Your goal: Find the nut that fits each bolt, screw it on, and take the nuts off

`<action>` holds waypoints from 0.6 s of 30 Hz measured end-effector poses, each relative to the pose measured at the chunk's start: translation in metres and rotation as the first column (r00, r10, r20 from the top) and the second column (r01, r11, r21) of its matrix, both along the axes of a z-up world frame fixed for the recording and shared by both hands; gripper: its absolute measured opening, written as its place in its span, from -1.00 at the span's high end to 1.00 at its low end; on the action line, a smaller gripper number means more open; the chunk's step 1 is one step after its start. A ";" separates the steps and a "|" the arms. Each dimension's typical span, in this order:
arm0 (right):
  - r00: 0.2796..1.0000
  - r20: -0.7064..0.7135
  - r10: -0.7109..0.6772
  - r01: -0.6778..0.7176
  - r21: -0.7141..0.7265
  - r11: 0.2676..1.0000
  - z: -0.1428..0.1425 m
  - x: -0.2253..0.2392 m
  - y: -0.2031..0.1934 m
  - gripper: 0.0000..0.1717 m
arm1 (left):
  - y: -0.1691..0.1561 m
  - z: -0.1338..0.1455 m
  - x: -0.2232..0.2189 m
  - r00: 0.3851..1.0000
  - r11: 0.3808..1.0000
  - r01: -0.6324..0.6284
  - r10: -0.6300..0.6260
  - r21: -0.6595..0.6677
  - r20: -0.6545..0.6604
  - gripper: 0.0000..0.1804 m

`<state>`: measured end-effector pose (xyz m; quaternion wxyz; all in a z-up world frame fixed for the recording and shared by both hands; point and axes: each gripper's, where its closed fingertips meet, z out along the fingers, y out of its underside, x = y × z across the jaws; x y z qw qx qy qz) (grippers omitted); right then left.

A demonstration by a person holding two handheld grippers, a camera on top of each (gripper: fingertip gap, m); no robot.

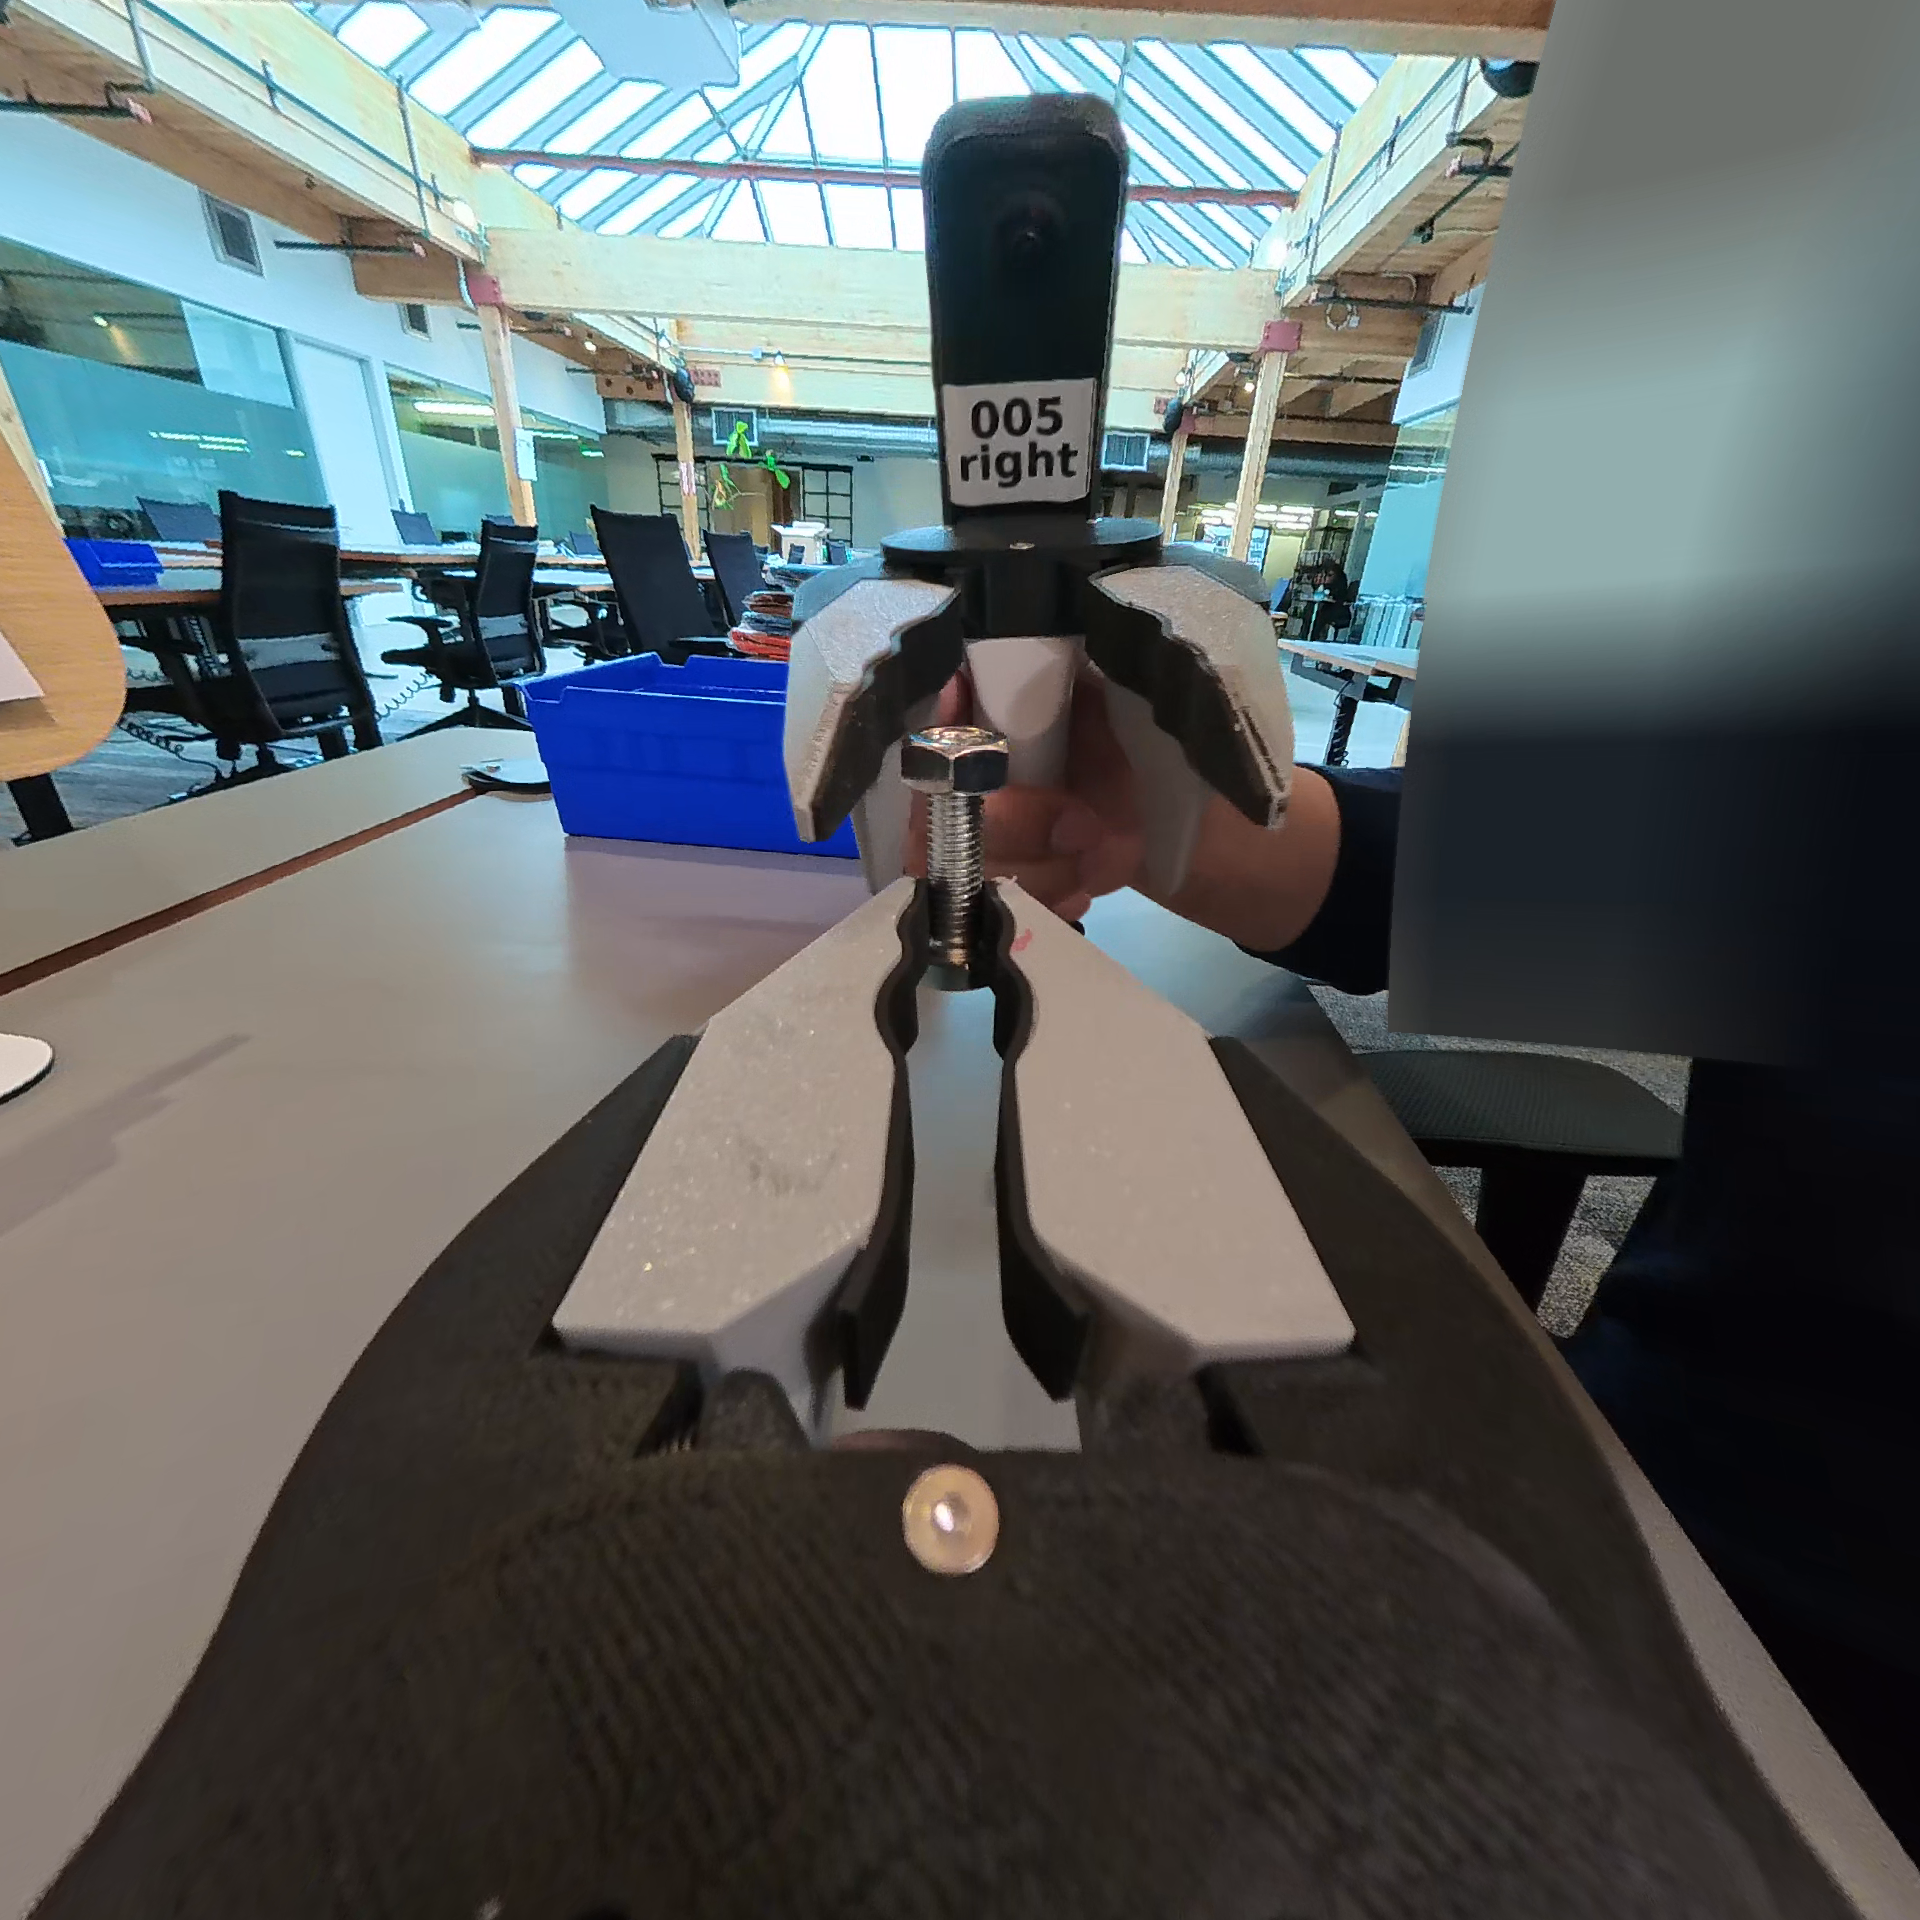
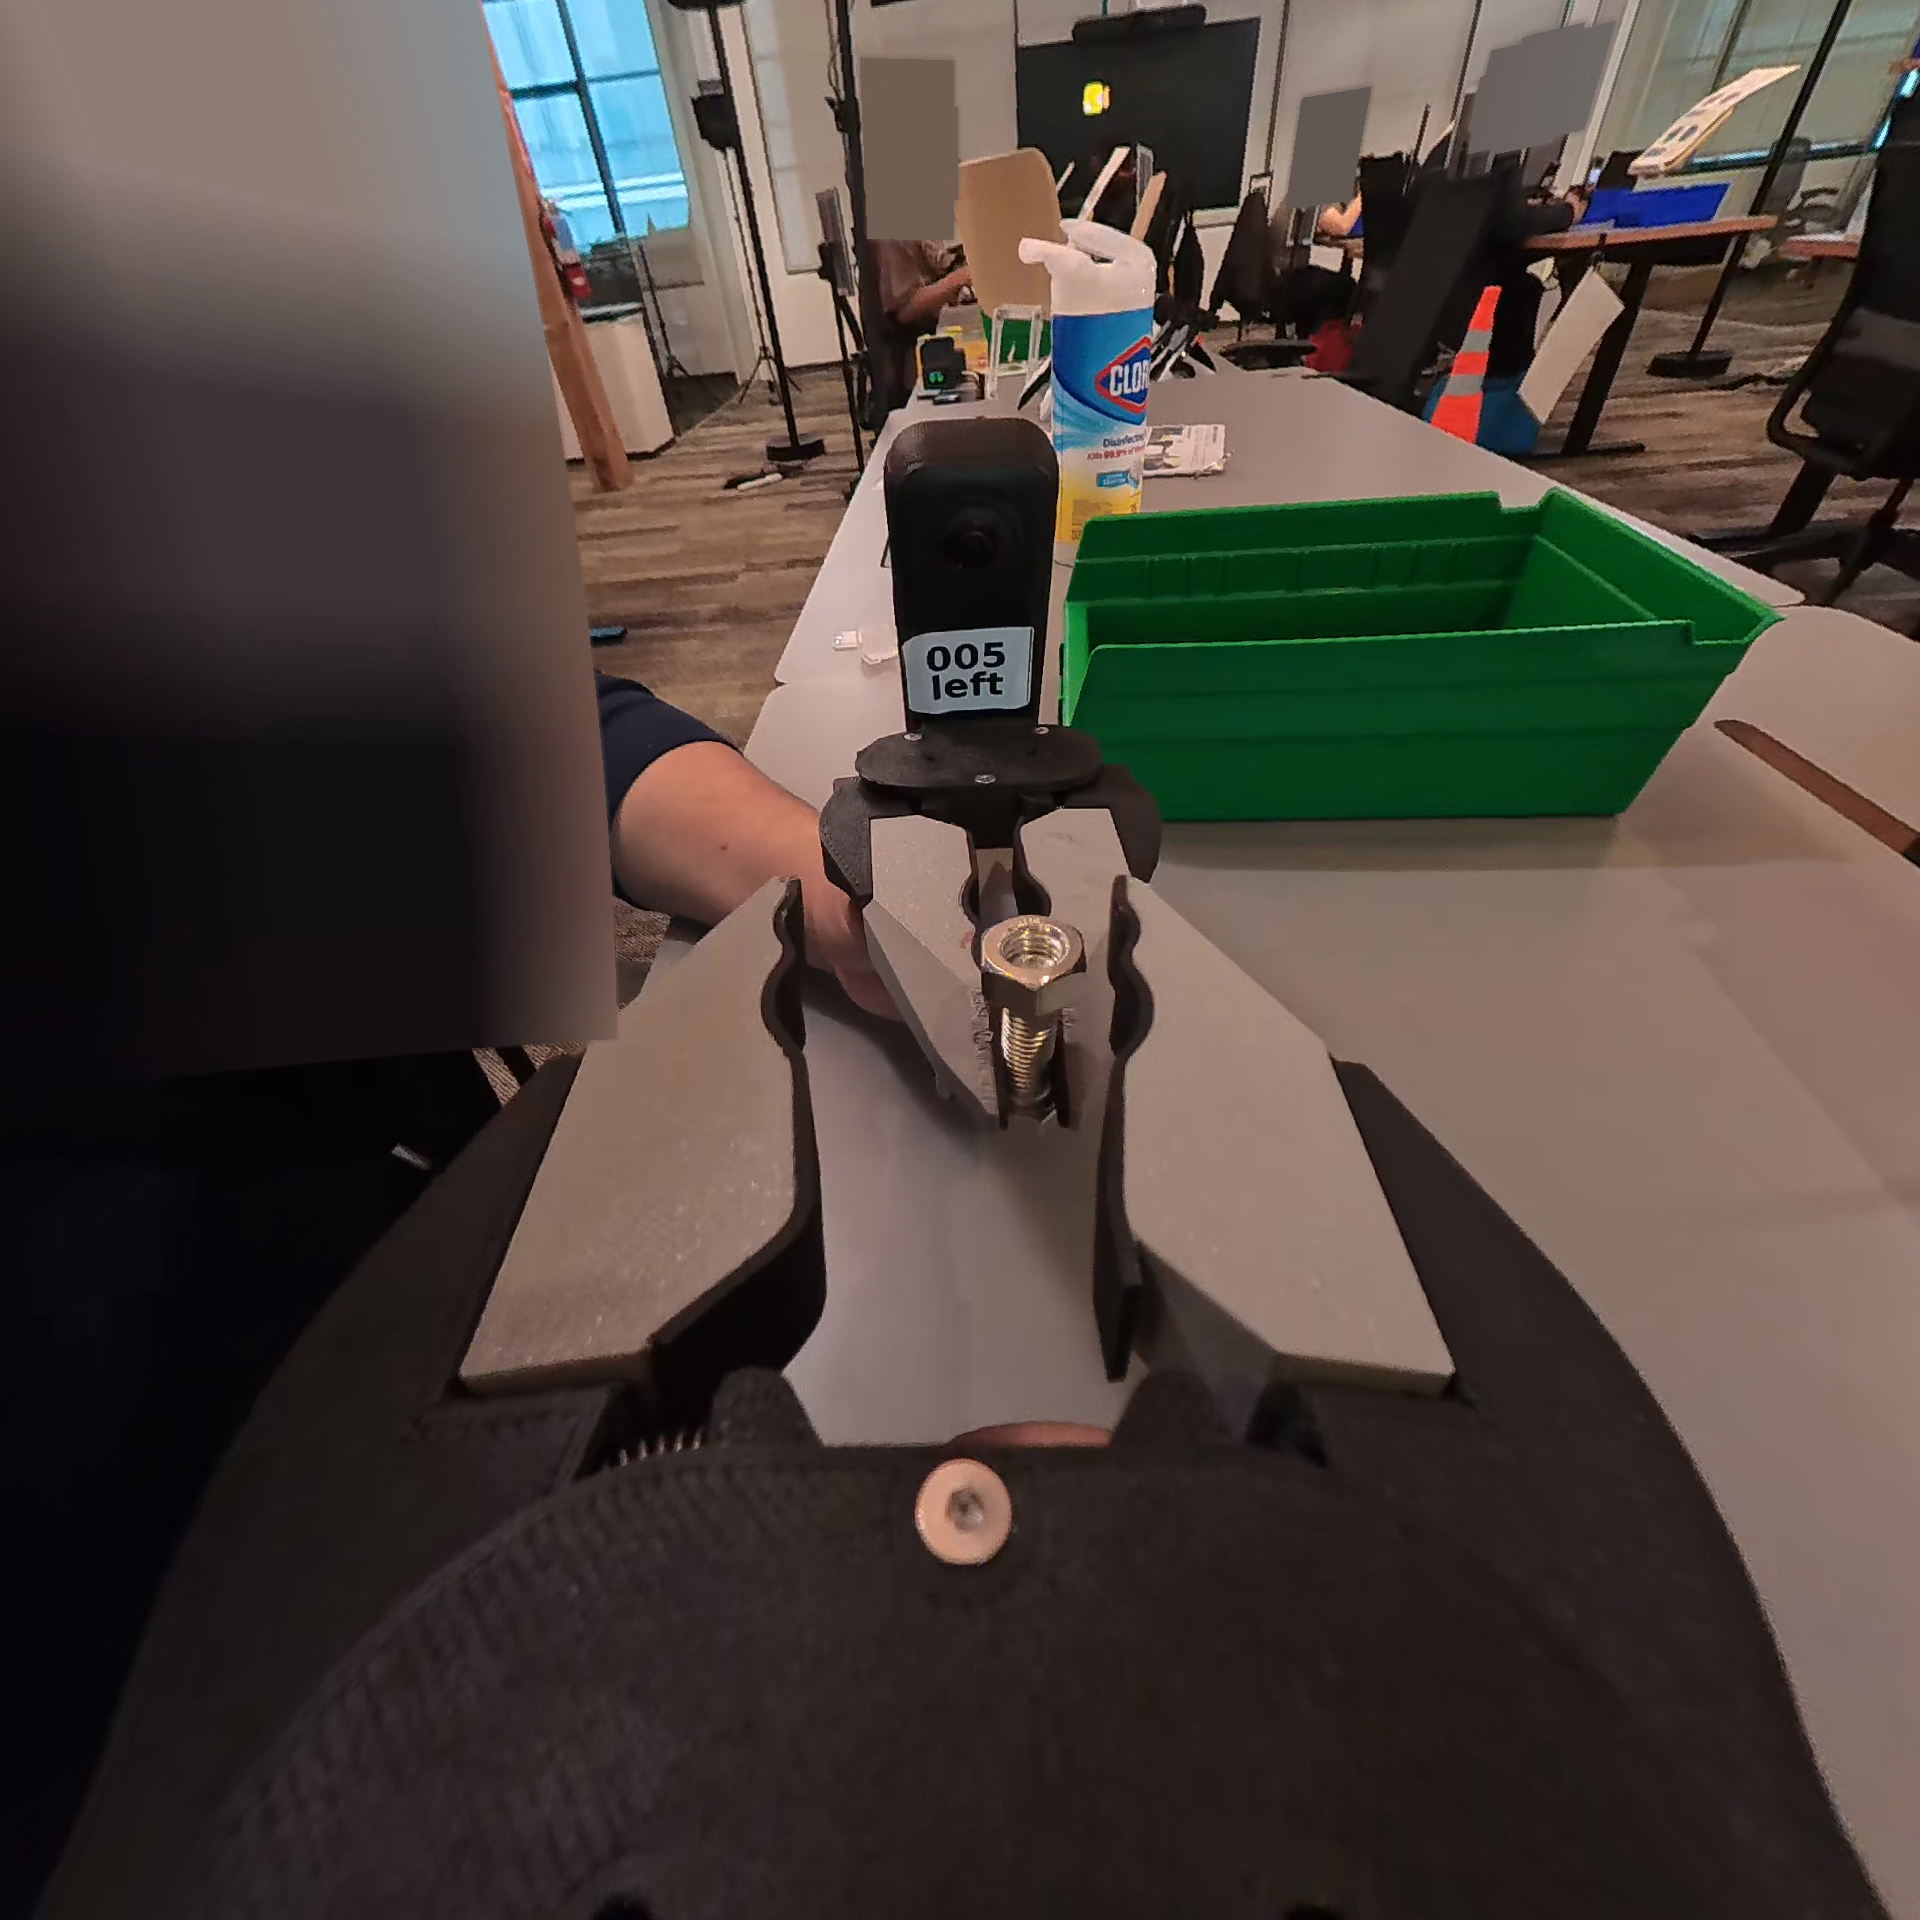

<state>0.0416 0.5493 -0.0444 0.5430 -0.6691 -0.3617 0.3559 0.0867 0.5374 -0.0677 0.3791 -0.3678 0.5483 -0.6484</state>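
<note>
Far left in the left wrist view: black mesh office chairs [image 1: 281, 613] at long desks under a glazed roof. Next along, on the pale grey tabletop [image 1: 312, 1039], a blue plastic bin [image 1: 675, 748]. Then, at centre, the left gripper [image 1: 956, 935], clenched on the threaded shank of a silver steel bolt [image 1: 954, 862] held upright, both black pads pressed against the threads. Screwed onto the bolt's upper end, a silver hexagonal nut [image 1: 954, 756], clear of any finger. Just behind and above it, the right gripper [image 1: 1039, 821], spread wide and grasping nothing, a person's hand [image 1: 1081, 831] on its handle.

Left in the right wrist view: a dark sleeve and forearm [image 2: 707, 821] leading to the left gripper [image 2: 1029, 1101]. At centre, the same bolt [image 2: 1027, 1049] and nut [image 2: 1031, 961], standing between the right gripper's [image 2: 956, 997] parted fingers [image 2: 665, 1143], apart from both. Further right, an empty green plastic bin [image 2: 1403, 707] on the tabletop, with a white and blue wipes canister [image 2: 1101, 384] behind it.
</note>
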 end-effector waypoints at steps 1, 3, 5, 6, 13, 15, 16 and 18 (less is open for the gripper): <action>1.000 -0.001 0.001 -0.001 0.001 1.000 0.000 0.000 0.000 0.35 | 0.000 0.000 0.000 1.000 1.000 0.000 0.000 -0.002 0.000 0.92; 1.000 -0.008 -0.001 0.001 0.014 1.000 0.001 0.000 -0.001 0.38 | 0.001 0.000 0.000 1.000 1.000 -0.001 0.001 -0.002 0.000 0.92; 1.000 -0.019 0.000 0.001 0.019 1.000 0.002 0.001 -0.001 0.38 | 0.001 0.000 0.000 1.000 1.000 -0.002 0.002 -0.003 0.000 0.92; 1.000 -0.021 0.002 -0.001 0.017 1.000 0.002 0.001 -0.002 0.38 | 0.001 0.000 0.000 1.000 1.000 -0.003 0.003 -0.003 0.000 0.92; 1.000 -0.016 -0.020 0.021 0.016 1.000 -0.002 0.005 -0.004 0.39 | 0.003 0.000 0.000 1.000 1.000 -0.008 0.008 -0.001 -0.002 0.92; 0.999 -0.017 -0.029 0.029 0.019 0.999 -0.002 0.007 -0.005 0.40 | 0.003 0.000 0.000 1.000 1.000 -0.010 0.010 0.002 -0.002 0.92; 0.999 -0.017 -0.033 0.033 0.019 0.999 -0.002 0.008 -0.006 0.39 | 0.003 -0.001 0.000 1.000 1.000 -0.010 0.010 0.002 -0.003 0.92; 0.999 -0.012 -0.041 0.041 0.020 0.999 -0.002 0.009 -0.006 0.39 | 0.003 -0.001 0.001 1.000 1.000 -0.010 0.010 0.003 -0.003 0.92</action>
